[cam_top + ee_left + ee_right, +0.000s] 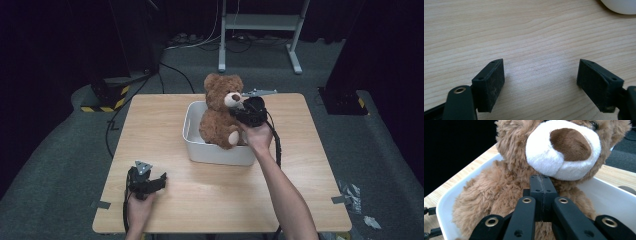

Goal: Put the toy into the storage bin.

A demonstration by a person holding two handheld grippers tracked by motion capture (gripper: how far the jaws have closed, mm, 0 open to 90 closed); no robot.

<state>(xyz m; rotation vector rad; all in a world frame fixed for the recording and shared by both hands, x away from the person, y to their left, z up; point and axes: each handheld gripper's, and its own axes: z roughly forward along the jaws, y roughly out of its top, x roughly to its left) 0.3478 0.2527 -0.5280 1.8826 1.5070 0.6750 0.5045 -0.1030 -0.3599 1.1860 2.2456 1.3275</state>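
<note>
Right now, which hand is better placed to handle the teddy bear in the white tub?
Right. Its tongs are shut against the teddy bear under its muzzle, in the white tub. The left tongs stand open over bare wooden table, apart from it.

In the right gripper view the teddy bear's (506,187) ears and eyes are cut off by the top edge, and its legs sit hidden below the closed fingers (542,195). In the left gripper view the white tub (621,6) shows as a mere corner at the top edge.
</note>
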